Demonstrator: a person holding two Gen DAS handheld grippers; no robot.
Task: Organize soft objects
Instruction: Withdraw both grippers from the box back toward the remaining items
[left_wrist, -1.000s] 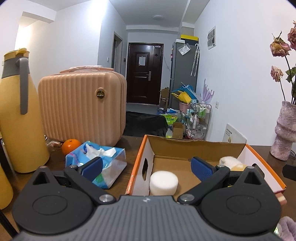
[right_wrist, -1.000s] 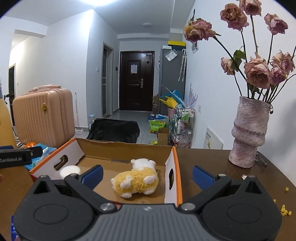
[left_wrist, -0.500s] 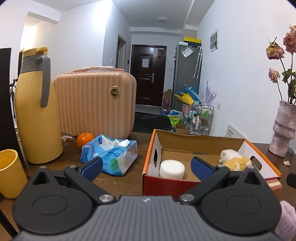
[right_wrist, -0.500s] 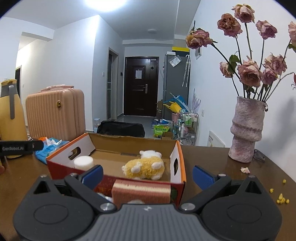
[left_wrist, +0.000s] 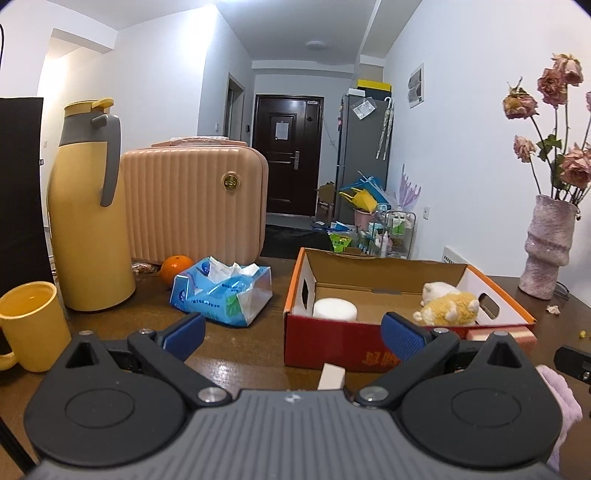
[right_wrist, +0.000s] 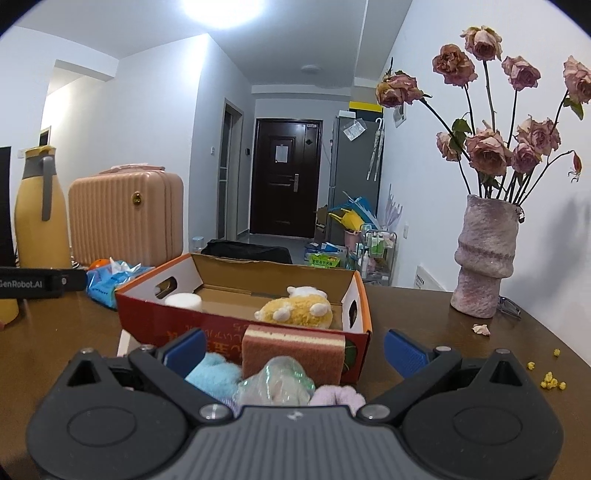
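Observation:
A red-and-orange cardboard box (left_wrist: 332, 343) (right_wrist: 166, 321) sits open on the brown table. Inside it lie a white round sponge (left_wrist: 335, 308) (right_wrist: 183, 301) and a yellow-and-white plush toy (left_wrist: 448, 304) (right_wrist: 295, 310). In front of the box lie a pink-and-yellow layered sponge (right_wrist: 293, 354), a light blue fluffy cloth (right_wrist: 218, 374), a greenish crinkly wrapped item (right_wrist: 275, 384) and a lilac fuzzy item (right_wrist: 336, 398) (left_wrist: 561, 398). My right gripper (right_wrist: 294, 349) is open just behind this pile, holding nothing. My left gripper (left_wrist: 291, 334) is open and empty before the box's left corner, with a small beige block (left_wrist: 331, 376) below it.
On the left stand a yellow mug (left_wrist: 29, 325), a yellow thermos jug (left_wrist: 92, 221), a peach ribbed case (left_wrist: 192, 203), an orange (left_wrist: 176, 267) and a blue tissue pack (left_wrist: 221, 295). A pink vase (right_wrist: 484, 258) of dried roses stands at the right, with yellow crumbs (right_wrist: 550, 384) nearby.
Both grippers have drawn back from over the box toward the near side of the table. The box's red front wall and the soft items before it have come into view.

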